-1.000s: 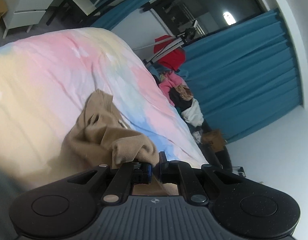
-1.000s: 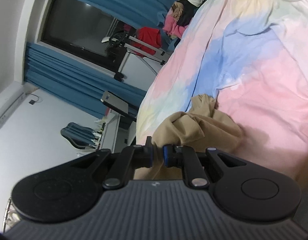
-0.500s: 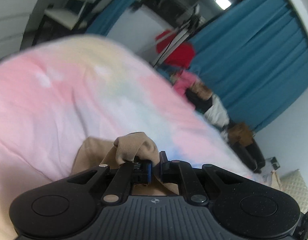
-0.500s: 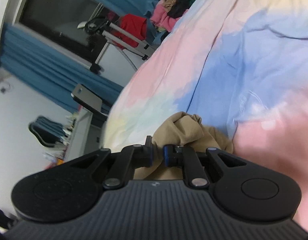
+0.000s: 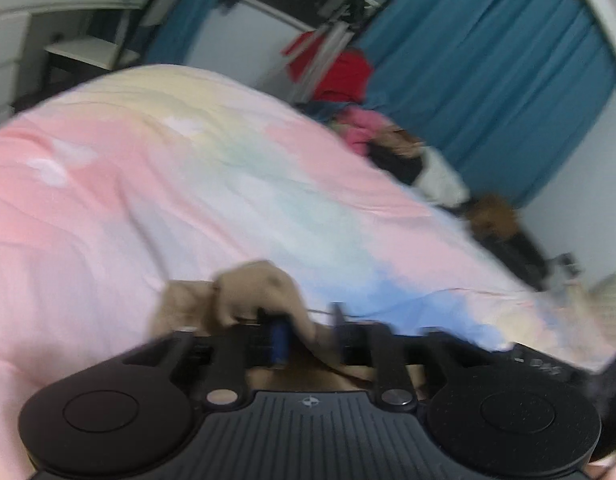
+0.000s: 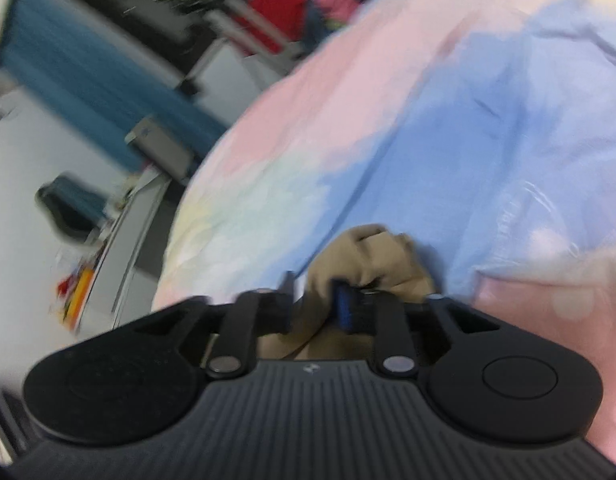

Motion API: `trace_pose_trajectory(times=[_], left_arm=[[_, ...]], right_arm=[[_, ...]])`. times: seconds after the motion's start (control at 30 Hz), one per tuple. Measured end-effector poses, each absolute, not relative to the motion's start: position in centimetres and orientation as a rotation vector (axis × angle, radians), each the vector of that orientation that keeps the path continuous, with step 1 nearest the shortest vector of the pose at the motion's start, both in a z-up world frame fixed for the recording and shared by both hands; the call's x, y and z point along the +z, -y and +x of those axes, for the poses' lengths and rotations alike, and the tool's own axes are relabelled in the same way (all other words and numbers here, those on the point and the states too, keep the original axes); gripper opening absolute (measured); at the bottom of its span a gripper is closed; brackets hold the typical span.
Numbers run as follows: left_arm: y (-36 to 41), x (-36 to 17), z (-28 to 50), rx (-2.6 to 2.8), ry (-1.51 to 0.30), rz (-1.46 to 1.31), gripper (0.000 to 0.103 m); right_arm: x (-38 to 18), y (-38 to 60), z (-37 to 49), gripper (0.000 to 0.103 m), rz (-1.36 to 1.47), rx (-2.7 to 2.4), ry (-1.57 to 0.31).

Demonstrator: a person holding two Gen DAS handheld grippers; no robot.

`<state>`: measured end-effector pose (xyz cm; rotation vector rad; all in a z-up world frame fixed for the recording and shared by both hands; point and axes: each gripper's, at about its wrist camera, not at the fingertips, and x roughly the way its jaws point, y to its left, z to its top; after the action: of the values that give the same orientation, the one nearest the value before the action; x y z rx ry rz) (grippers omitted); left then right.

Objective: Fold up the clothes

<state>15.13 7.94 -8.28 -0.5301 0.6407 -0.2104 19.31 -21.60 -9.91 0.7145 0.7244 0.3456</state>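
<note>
A tan garment [image 5: 252, 292] lies bunched on the pastel bedspread [image 5: 188, 184], right at the tips of my left gripper [image 5: 309, 330]. That gripper's jaws are opening; a fold of the tan cloth still sits between them, loose against the blue pad. In the right wrist view another bunch of the tan garment [image 6: 371, 252] rests on the bedspread [image 6: 487, 128]. My right gripper [image 6: 315, 304] also has its jaws opening, with tan cloth lying slack in the gap. Both views are motion-blurred.
A heap of pink, black and white clothes [image 5: 395, 152] sits at the bed's far edge. Behind it hang blue curtains [image 5: 487, 60] and a red garment on a rack [image 5: 339, 68]. A white desk [image 5: 80, 48] stands at the left.
Both grippers came down toward the bed with the tan garment, then their jaws parted from shut. The cloth now rests low on the bedspread instead of hanging pinched.
</note>
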Motion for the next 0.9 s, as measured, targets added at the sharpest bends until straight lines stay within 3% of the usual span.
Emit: trace_pose_trajectory(times=[0.03,0.07,0.13,0.27,0.4,0.6,0.9], left_arm=[[-7.4,-7.8,14.7,-0.216,-0.629,-0.494,0.065],[-7.0,-7.3,14.3,-0.222,-0.618,-0.458,0.073],[-5.8,-6.4,13.3,-0.222,-0.589,-0.363,0.078],[-4.0,-6.6,12.4,-0.165,-0.603,-0.188,0.079],[-2.7,-8.2,13.6,-0.123,-0.66,-0.079,0.079],[-2.5,-9.8,14.6,-0.116,-0.723,-0.045,0.08],[-1.2,-7.7,11.6,-0.095,-0.675,-0.014,0.08]], right_arm=[[-9.4,21.0,18.9,0.066,0.674,0.373,-0.718],[-8.9,20.3,18.5,0.067,0.631,0.399,-0.712],[-7.6,18.7,17.4,0.067,0.515,0.419,-0.678],[-6.5,17.5,15.7,0.066,0.376,0.401,-0.608],[-7.7,17.7,16.9,0.061,0.314,0.348,-0.665],[-10.2,16.6,18.3,0.061,0.246,0.326,-0.694],[-8.3,17.2,15.8,0.062,0.261,0.307,-0.657]])
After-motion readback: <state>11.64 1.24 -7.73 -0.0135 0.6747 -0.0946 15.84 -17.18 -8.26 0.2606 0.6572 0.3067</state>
